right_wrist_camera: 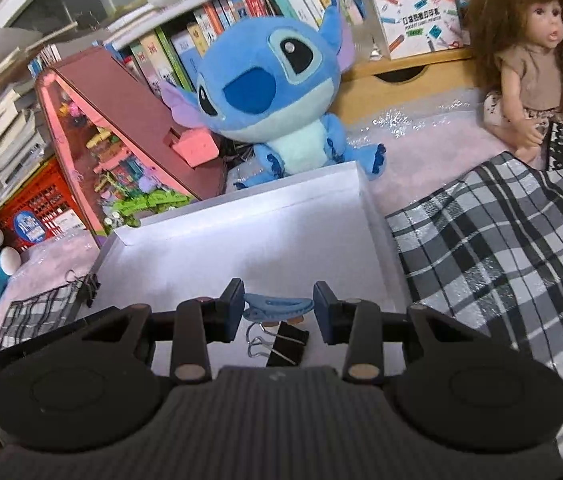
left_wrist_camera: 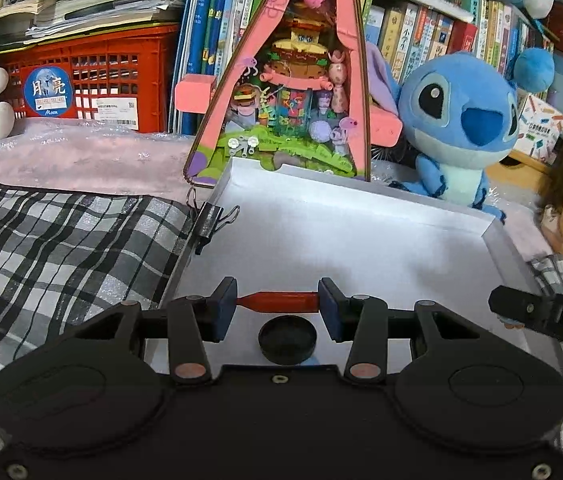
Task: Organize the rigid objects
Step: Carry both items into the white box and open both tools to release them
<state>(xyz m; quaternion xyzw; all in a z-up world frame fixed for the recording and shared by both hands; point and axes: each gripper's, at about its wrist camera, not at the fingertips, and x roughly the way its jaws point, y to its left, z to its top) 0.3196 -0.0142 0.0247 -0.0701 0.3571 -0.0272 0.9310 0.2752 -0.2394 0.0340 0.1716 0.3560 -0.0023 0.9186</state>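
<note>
- Left wrist view: my left gripper (left_wrist_camera: pixel 277 303) is clamped end to end on a small red pen-like piece (left_wrist_camera: pixel 277 302), one blue pad on each tip, held over the near part of the white tray (left_wrist_camera: pixel 361 232).
- A black round cap (left_wrist_camera: pixel 287 340) lies on the tray floor just below the red piece.
- The tray floor ahead is bare up to its far wall; a black binder clip (left_wrist_camera: pixel 211 220) sits on the left rim, and checked cloth (left_wrist_camera: pixel 61 248) spreads to the left.
- A pink triangular display (left_wrist_camera: pixel 293 92) and a blue plush toy (left_wrist_camera: pixel 457 120) stand just beyond the far wall.
- My right gripper (left_wrist_camera: pixel 545 316) pokes in at the tray's right rim.
- Right wrist view: my right gripper (right_wrist_camera: pixel 277 305) is closed on a blue hair clip (right_wrist_camera: pixel 277 305), held lengthwise between the pads above the tray's (right_wrist_camera: pixel 241 240) near end.
- A black binder clip (right_wrist_camera: pixel 281 344) lies on the floor just beneath it.
- Bare floor runs to the far wall; checked cloth (right_wrist_camera: pixel 501 248) lies past the right rim, with a doll (right_wrist_camera: pixel 529 60) sitting behind it.
</note>
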